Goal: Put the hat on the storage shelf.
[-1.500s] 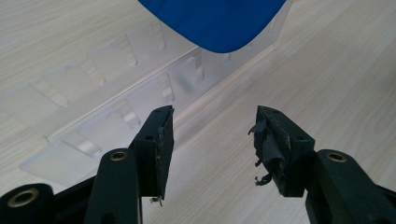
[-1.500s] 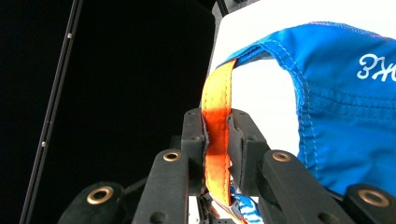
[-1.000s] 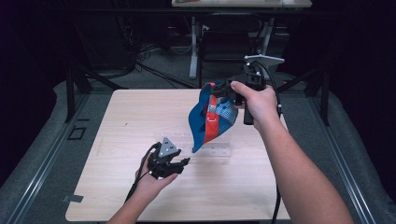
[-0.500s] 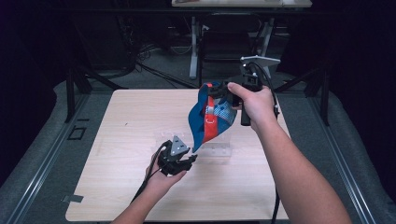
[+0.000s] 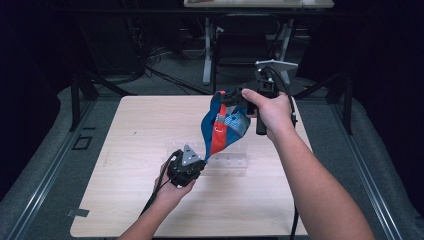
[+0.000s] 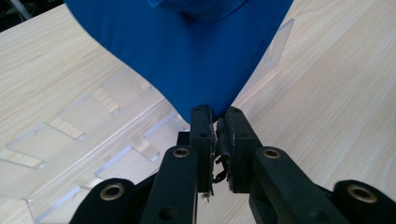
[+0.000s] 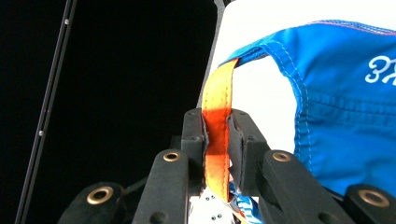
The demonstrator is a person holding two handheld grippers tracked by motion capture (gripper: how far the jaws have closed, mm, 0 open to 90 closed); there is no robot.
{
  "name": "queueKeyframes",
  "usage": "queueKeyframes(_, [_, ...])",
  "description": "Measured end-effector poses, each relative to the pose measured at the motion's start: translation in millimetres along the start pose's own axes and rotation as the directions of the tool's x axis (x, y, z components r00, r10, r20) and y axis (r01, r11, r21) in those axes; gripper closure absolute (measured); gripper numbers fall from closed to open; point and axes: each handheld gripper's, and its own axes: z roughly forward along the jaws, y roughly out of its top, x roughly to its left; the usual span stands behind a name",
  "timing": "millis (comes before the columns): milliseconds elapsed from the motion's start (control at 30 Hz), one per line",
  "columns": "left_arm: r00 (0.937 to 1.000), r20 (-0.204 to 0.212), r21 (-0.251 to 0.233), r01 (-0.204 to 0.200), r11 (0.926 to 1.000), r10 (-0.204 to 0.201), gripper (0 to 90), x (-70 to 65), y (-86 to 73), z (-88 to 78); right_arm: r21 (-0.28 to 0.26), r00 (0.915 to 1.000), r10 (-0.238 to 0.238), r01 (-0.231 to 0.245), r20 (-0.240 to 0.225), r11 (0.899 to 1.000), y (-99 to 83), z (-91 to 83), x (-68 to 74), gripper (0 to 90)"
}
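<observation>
Blue cloth with an orange strap: a small garment [image 5: 220, 131] hangs over the middle of the wooden table [image 5: 125, 145], above a clear acrylic rack [image 5: 235, 159]. High view: my right gripper [image 5: 231, 96] holds the top up, my left gripper [image 5: 196, 167] sits at the bottom tip. I judge this the stretching-out step; next I'd draw the two ends apart without tearing the hold.

Left gripper view: jaws have just been closing, now narrow, pinching the lowest point of the blue fabric [image 6: 196, 60]. The rack's slots [image 6: 93, 135] lie beneath. The cloth's upper part is cut off.

Right gripper view: jaws clamped on the orange strap [image 7: 217, 135]. White lettering [image 7: 380, 70] runs off the edge, unreadable.
</observation>
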Motion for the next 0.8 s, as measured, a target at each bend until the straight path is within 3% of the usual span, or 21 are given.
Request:
queueKeyframes(300, [0.9994,0.014,0.003,0.030,0.9995,-0.030,86.3,7.5,-6.0,-1.9,0.008,1.0000,0.000,0.000,-0.004,1.000,-0.7,7.3,-0.5,77.4])
queueKeyframes(800, [0.9991,0.015,0.017,0.038,0.9991,-0.039,87.3,9.7,-15.1,2.5,0.036,1.0000,0.007,-0.007,0.007,0.999,-3.3,23.6,-10.4,77.3])
